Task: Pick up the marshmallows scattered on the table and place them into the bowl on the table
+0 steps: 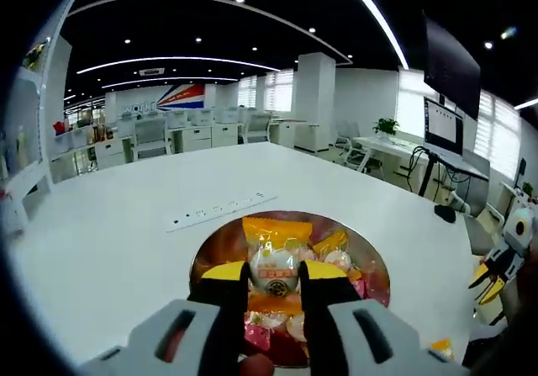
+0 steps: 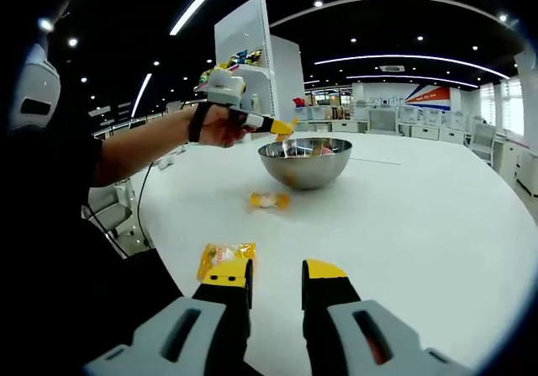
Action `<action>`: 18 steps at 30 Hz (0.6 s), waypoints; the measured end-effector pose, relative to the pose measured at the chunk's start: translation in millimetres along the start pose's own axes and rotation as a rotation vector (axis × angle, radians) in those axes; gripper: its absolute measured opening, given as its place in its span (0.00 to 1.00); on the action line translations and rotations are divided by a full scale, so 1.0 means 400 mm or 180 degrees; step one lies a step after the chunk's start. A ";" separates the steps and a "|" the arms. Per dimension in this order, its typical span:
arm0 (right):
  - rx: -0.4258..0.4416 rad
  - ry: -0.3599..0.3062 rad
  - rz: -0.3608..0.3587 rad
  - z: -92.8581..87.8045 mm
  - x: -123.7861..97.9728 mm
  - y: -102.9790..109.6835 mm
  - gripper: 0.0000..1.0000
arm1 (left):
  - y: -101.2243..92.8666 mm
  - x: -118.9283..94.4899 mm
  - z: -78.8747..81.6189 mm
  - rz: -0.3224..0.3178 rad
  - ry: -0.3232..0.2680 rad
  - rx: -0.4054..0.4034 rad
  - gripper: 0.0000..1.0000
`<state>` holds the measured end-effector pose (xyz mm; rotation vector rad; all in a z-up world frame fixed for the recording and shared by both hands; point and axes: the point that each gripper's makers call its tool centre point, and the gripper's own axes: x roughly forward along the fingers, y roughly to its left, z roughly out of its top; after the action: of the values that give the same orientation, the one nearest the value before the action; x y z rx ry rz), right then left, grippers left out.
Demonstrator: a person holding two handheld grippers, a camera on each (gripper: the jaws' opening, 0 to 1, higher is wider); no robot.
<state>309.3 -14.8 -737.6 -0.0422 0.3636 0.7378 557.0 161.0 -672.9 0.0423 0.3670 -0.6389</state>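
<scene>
One hand-held gripper (image 1: 274, 285) (L) over bowl (image 1: 217, 246), w/ marshmallow (image 1: 274, 268)

Left gripper (image 1: 273, 285) is clamping its fingers (image 1: 229, 292) on a wrapped sweet; in the right gripper view a bare forearm is extending it forward. Right gripper (image 2: 276, 285) is hovering low, fingers (image 2: 323, 285) parted, holding nothing.

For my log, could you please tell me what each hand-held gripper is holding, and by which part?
The left hand-held gripper pinches a wrapped marshmallow by its middle; the right hand-held gripper holds nothing.
</scene>
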 end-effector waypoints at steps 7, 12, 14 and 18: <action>-0.0002 -0.0001 0.0002 0.002 0.001 0.001 0.24 | 0.005 -0.014 0.008 0.0020 -0.0037 -0.0116 0.61; -0.0026 -0.0007 0.0033 0.009 0.006 0.008 0.24 | 0.013 -0.026 0.007 0.0019 -0.0027 -0.0137 0.60; -0.0034 -0.0006 0.0033 0.011 0.007 0.009 0.24 | 0.015 -0.036 0.006 0.0022 -0.0026 -0.0131 0.59; -0.0052 0.0005 0.0034 0.012 0.007 0.008 0.24 | 0.005 -0.059 -0.004 -0.0035 -0.0020 -0.0135 0.58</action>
<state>310.5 -9.7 -733.7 -0.0565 0.3596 0.7514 540.0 176.4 -666.4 -0.0022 0.3749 -0.6418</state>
